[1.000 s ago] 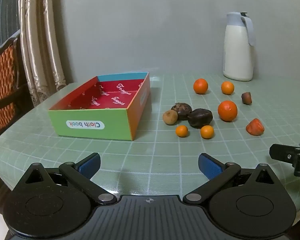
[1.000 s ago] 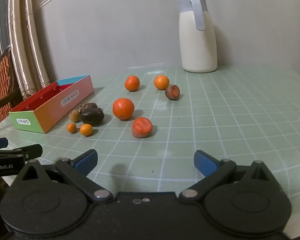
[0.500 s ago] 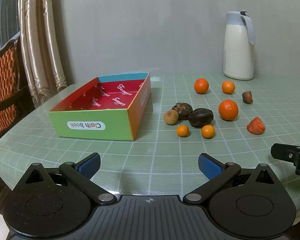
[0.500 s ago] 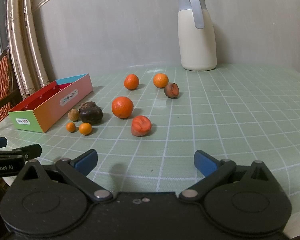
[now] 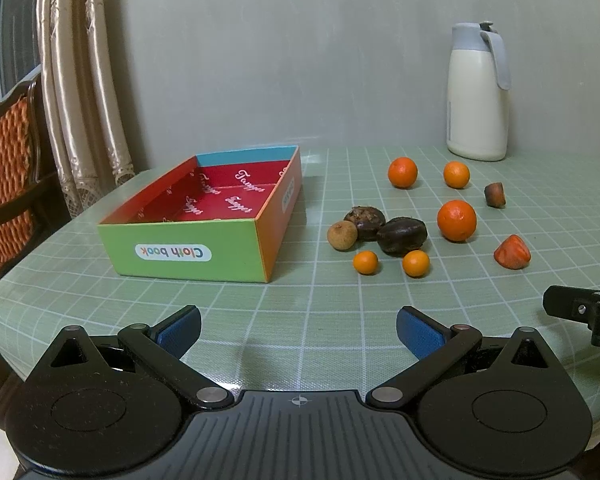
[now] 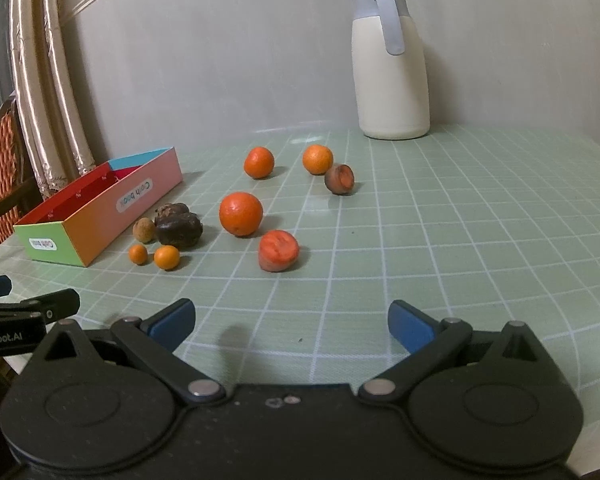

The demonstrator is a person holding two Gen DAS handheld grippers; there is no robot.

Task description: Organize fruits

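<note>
A colourful open box (image 5: pixel 204 236) (image 6: pixel 100 216) with a red inside stands left on the green checked table. Right of it lie loose fruits: a large orange (image 5: pixel 457 221) (image 6: pixel 241 214), two oranges further back (image 5: pixel 402 172) (image 5: pixel 456 175), two small kumquats (image 5: pixel 365 262) (image 5: pixel 416 263), two dark fruits (image 5: pixel 401 236), a brown longan (image 5: pixel 342 235), a red fruit piece (image 5: pixel 512 252) (image 6: pixel 278 250) and a brownish piece (image 5: pixel 495 194). My left gripper (image 5: pixel 298 330) is open near the table's front edge, holding nothing. My right gripper (image 6: pixel 290 326) is open too, short of the red piece.
A cream jug with a grey lid (image 5: pixel 478 92) (image 6: pixel 392 64) stands at the back by the wall. A wooden chair (image 5: pixel 4 160) and curtains (image 5: pixel 80 80) are on the left. The table edge curves close in front of both grippers.
Both grippers have drifted slightly; the fruits sit a little lower in the right wrist view. Nothing was picked up.
</note>
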